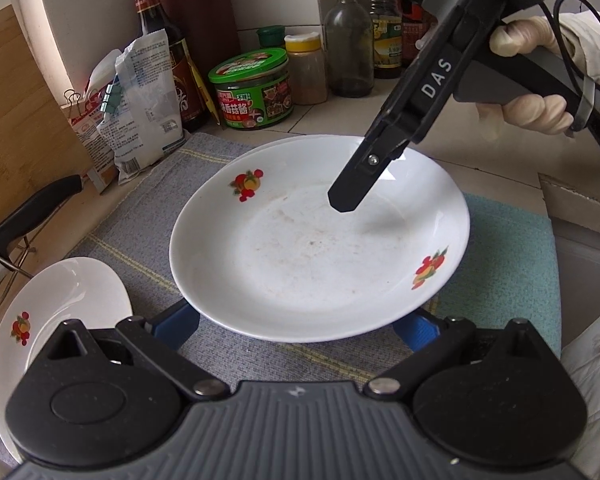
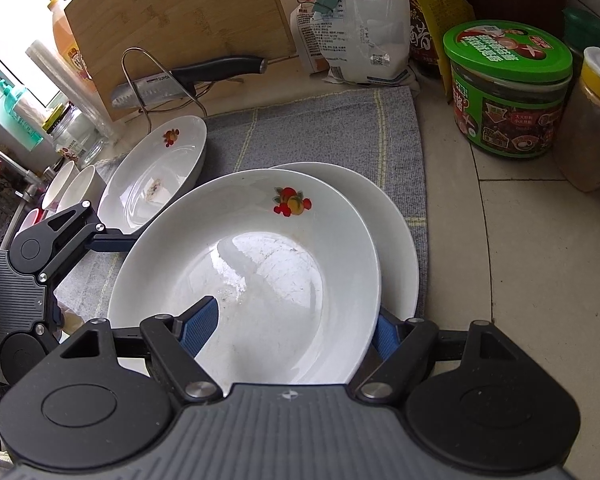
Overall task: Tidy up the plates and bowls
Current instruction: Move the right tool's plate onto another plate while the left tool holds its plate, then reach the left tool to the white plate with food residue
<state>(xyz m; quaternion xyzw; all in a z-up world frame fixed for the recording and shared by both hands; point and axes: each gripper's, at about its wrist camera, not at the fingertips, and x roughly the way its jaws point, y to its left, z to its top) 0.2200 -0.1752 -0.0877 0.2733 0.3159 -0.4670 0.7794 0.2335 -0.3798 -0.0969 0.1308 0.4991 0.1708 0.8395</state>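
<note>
The fruit-patterned plate (image 2: 244,264) sits on top of a second white plate (image 2: 400,240) on the grey mat (image 2: 320,128), with a third plate (image 2: 156,168) lying apart near the knife rack (image 2: 148,80). The right gripper (image 2: 296,328) grasps the top plate's rim, one blue finger (image 2: 202,326) inside the dish and the other beneath its edge. The left gripper (image 1: 300,328) straddles the plate's near edge, fingertips hidden underneath, so I cannot tell its grip.

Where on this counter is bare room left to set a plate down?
Free: the grey mat between the stacked plates and the flour bags; the tiled counter right of the plates, before the green-lidded jar. Crowded: the back row of bottles, and the left, where a third plate meets the knife rack.
</note>
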